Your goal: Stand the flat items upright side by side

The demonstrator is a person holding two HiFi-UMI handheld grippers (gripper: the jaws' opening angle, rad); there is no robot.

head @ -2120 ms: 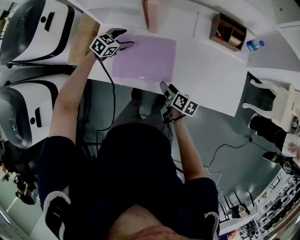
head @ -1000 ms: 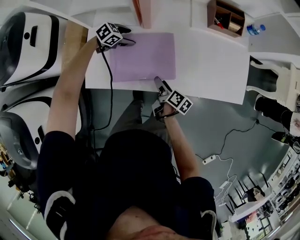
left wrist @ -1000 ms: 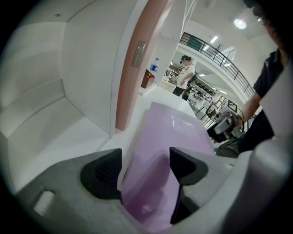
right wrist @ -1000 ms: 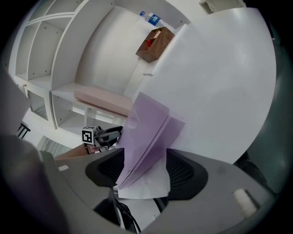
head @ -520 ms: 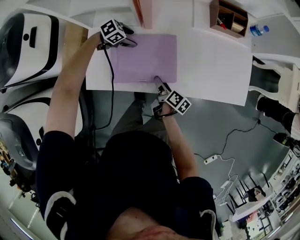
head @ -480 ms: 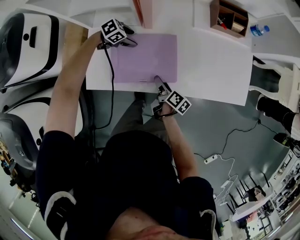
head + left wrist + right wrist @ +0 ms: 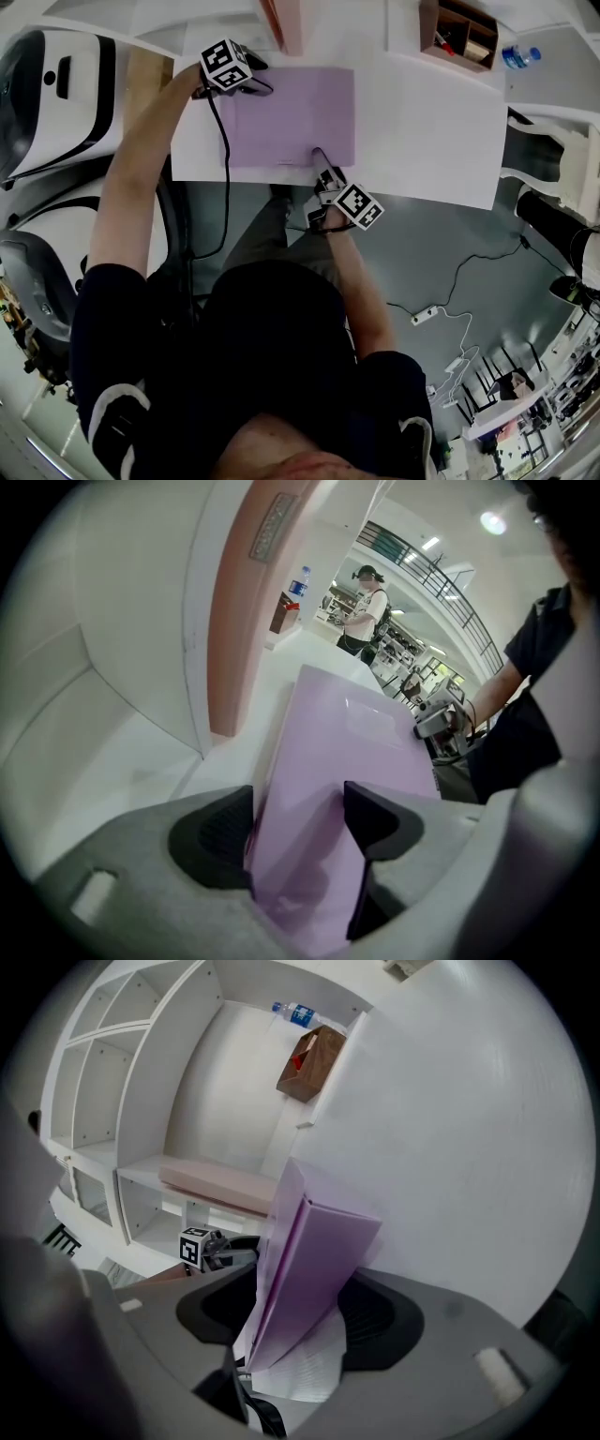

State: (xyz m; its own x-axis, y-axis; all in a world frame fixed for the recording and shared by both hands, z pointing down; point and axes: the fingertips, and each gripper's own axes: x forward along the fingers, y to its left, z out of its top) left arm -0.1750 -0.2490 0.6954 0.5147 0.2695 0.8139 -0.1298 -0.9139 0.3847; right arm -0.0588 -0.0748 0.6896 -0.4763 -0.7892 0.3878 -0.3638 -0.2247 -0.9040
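Note:
A flat purple folder [image 7: 291,112] lies on the white table [image 7: 422,122]. My left gripper [image 7: 257,84] is at the folder's far left corner, and in the left gripper view the purple cover [image 7: 347,752] runs through the gap of that gripper [image 7: 298,822]. My right gripper [image 7: 319,156] is at the near edge. In the right gripper view the folder's corner [image 7: 314,1251], with white pages inside, sits between that gripper's [image 7: 300,1321] pads. Both grippers' jaws are closing around the folder, still fairly wide. A pink flat item [image 7: 281,23] stands upright behind the folder.
A wooden desk organizer [image 7: 457,33] and a water bottle [image 7: 520,56] sit at the table's far right. White machines [image 7: 56,84] stand to the left. White shelving [image 7: 122,1101] backs the table. A person [image 7: 367,611] stands in the distance.
The right gripper has moved forward onto the folder's near edge. The left gripper has stayed at the far left corner. The head camera shifted slightly.

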